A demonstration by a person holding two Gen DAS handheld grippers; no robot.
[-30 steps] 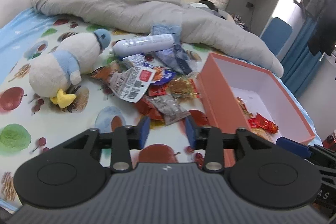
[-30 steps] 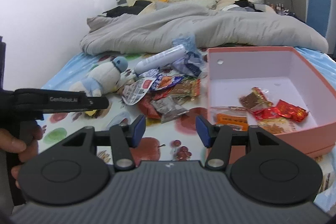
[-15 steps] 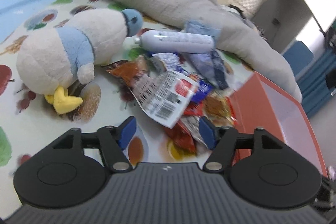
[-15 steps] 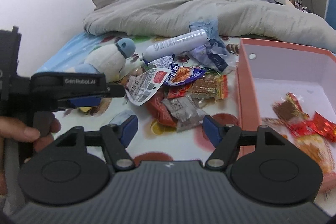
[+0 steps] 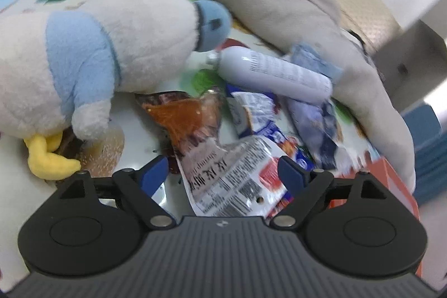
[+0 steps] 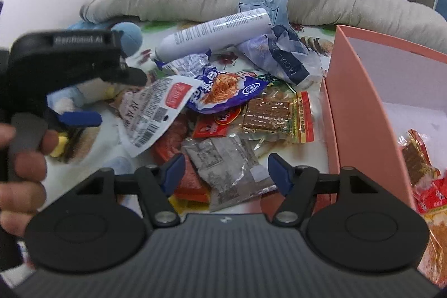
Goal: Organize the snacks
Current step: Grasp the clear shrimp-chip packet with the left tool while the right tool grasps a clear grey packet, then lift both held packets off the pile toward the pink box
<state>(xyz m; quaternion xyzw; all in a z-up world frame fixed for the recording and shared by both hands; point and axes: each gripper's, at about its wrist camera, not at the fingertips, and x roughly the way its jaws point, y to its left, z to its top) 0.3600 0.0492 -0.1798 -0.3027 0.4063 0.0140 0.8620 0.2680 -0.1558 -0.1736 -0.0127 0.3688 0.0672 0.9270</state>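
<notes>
Both grippers, left gripper point(image 5: 223, 172) and right gripper point(image 6: 226, 168), hang released over the snack pile point(image 6: 223, 113), where overlapping packets risk a double grab.

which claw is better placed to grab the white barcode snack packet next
Left, probably. The left claw is open with the white barcode packet lying right between its fingers. The right claw is open over the grey packet instead, nearer the pink box.
</notes>
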